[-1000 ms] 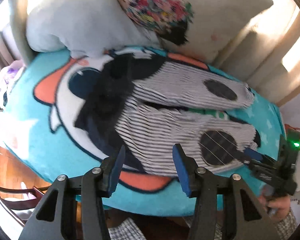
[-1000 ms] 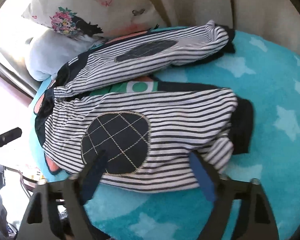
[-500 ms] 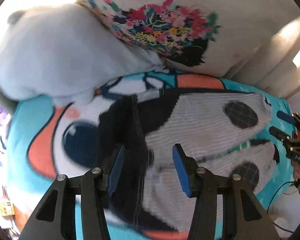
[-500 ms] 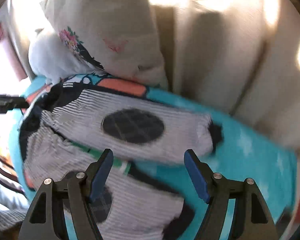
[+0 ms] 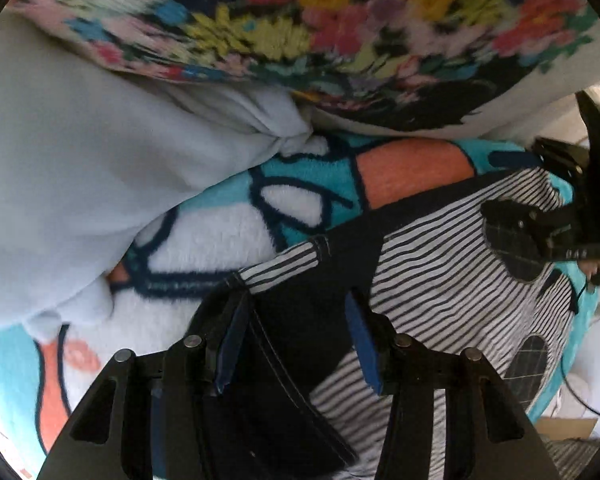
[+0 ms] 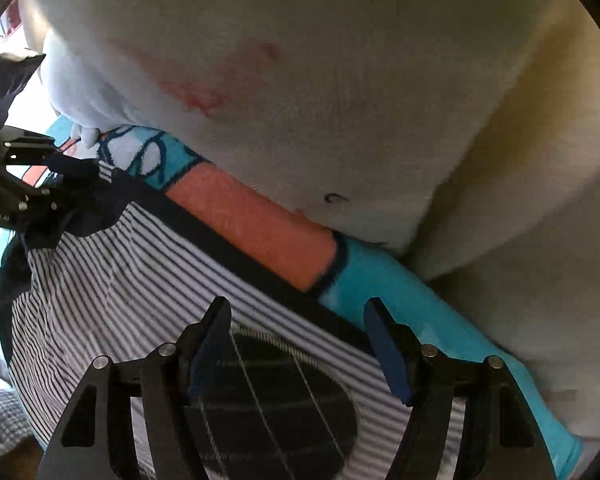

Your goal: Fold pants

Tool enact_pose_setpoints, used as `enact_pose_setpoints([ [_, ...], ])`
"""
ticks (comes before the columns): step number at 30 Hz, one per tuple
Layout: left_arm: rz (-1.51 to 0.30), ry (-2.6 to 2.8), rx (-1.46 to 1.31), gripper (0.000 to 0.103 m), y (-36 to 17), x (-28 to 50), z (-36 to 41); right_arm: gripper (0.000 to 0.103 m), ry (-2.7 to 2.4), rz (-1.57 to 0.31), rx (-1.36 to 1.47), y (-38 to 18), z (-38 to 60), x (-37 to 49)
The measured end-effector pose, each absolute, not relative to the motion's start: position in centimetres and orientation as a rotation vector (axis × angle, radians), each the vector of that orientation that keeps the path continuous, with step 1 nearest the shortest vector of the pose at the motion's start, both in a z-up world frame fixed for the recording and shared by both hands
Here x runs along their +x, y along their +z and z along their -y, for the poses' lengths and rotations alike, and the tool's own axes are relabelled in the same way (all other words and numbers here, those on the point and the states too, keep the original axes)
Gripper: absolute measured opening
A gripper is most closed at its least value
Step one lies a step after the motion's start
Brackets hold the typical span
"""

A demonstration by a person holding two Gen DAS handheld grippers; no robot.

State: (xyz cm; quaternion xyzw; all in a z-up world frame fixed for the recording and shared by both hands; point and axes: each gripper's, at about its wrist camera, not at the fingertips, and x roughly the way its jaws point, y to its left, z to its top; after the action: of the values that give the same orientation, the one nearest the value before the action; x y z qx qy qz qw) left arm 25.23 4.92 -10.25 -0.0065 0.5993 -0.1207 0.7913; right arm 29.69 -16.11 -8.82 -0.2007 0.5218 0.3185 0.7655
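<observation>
Black-and-white striped pants (image 5: 440,272) with dark checked knee patches lie flat on a turquoise cartoon blanket (image 5: 308,184). My left gripper (image 5: 296,336) is open, its blue pads on either side of the dark waistband (image 5: 300,320) at the far corner of the pants. My right gripper (image 6: 300,344) is open just above the far leg (image 6: 112,280), over its knee patch (image 6: 268,396) and the leg's dark far edge. Each gripper shows in the other's view: the right one in the left wrist view (image 5: 540,232), the left one in the right wrist view (image 6: 20,196).
A floral cushion (image 5: 340,32) and a pale blue pillow (image 5: 80,168) press against the blanket's far side. A cream cushion (image 6: 300,80) and the beige sofa back (image 6: 540,240) stand right behind the far leg.
Both grippers have moved forward and down, from the near leg to the far side of the pants. The left is now at the waistband, the right at the far leg. Both stay open.
</observation>
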Motion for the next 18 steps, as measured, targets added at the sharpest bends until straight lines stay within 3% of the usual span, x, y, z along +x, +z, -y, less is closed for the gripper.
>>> enact_pose_setpoints([
  [5, -1.297, -0.291, 0.001, 0.048, -10.6, 26.8, -4.6, 0.076, 0.724, -1.163, -0.437, -10.6, 15.9, 31.3],
  [6, -1.307, -0.288, -0.006, 0.042, -10.7, 27.0, -4.4, 0.075, 0.726, -1.165, -0.435, -10.6, 15.9, 31.3],
  [7, -1.307, -0.273, -0.001, 0.018, -10.6, 26.9, -4.2, 0.071, 0.720, -1.175, -0.432, -10.6, 15.9, 31.3],
  [8, -1.307, -0.269, 0.003, 0.002, -10.6, 27.0, -4.1, 0.058, 0.720, -1.187, -0.422, -10.6, 15.9, 31.3],
  [9, -1.303, -0.273, -0.013, 0.002, -10.4, 26.9, -4.0, 0.045, 0.718, -1.193, -0.418, -10.4, 15.9, 31.1],
  [10, -1.295, -0.269, -0.017, 0.002, -10.3, 26.7, -4.0, 0.012, 0.731, -1.207, -0.404, -10.2, 15.9, 31.1],
  [11, -1.287, -0.265, -0.021, 0.002, -10.0, 26.5, -4.0, 0.007, 0.760, -1.254, -0.350, -10.2, 16.1, 31.1],
  [18, -1.186, -0.219, -0.050, 0.002, -6.0, 23.9, -4.6, 0.005, 0.747, -1.234, -0.230, -8.0, 17.5, 29.4],
])
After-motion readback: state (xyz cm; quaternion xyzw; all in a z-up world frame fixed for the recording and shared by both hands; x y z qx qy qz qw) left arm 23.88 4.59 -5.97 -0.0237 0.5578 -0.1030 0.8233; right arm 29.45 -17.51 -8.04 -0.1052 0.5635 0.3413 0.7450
